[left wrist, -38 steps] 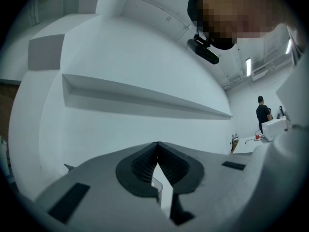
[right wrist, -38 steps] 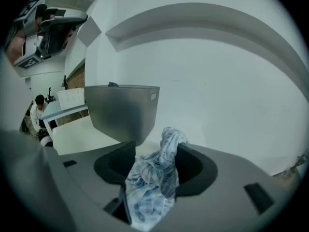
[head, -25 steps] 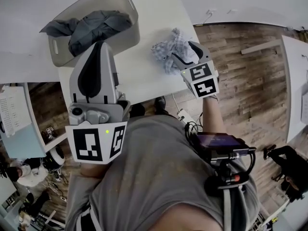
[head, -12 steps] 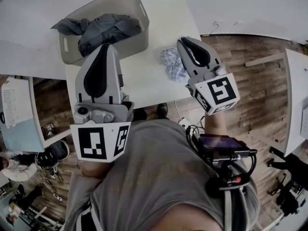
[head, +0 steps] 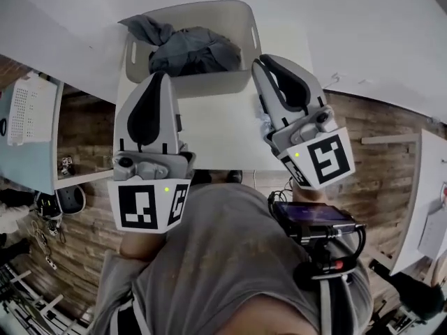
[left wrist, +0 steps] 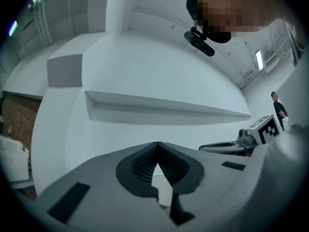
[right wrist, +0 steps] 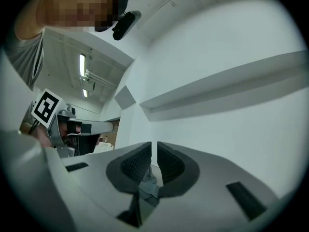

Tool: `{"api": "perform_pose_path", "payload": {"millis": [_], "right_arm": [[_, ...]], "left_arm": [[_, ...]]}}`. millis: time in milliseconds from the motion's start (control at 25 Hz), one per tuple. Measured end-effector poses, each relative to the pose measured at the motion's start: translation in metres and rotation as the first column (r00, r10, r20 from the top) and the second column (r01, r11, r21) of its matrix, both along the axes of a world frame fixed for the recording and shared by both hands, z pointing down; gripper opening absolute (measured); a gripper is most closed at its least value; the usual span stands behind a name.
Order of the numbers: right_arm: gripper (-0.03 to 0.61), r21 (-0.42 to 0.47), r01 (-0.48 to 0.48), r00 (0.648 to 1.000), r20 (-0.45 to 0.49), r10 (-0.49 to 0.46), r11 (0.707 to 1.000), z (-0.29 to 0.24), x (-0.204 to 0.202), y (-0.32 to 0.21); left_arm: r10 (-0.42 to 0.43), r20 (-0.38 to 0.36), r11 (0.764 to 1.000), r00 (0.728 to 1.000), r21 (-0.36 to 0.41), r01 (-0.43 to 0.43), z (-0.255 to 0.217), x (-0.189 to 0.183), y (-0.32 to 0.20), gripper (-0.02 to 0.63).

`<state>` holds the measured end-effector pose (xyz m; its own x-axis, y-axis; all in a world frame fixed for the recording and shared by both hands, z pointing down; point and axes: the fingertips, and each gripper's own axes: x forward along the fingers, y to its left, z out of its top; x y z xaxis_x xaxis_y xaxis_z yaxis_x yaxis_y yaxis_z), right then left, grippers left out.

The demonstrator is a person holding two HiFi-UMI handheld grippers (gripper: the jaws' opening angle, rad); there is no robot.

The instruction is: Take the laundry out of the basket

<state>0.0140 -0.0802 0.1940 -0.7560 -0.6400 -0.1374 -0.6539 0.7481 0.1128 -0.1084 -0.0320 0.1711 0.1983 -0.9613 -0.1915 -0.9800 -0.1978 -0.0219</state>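
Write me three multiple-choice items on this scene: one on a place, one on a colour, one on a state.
1. The basket stands
A) on the wooden floor
B) on the white table
C) on a chair

2. The laundry inside it is
A) red
B) yellow
C) dark grey

3. The left claw is
A) shut and empty
B) wide open
C) shut on a sock

Answers:
1 B: the head view shows its base resting on the white table.
2 C: the heap in it is dark grey in the head view.
3 A: the left gripper view shows the jaws meeting at the tips with nothing between them.
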Motion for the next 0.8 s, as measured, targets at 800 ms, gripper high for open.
{"api": "perform_pose_path", "payload": {"millis": [800], "right_arm": [[0.041, 0.025, 0.095, 0.995, -0.001, -0.095, 0.995, -0.011, -0.063, -0.039]], "left_arm": [[-0.073, -0.054, 0.996, 0.996, 0.046, 0.075, -0.008, -0.063, -0.043, 0.008]]}}
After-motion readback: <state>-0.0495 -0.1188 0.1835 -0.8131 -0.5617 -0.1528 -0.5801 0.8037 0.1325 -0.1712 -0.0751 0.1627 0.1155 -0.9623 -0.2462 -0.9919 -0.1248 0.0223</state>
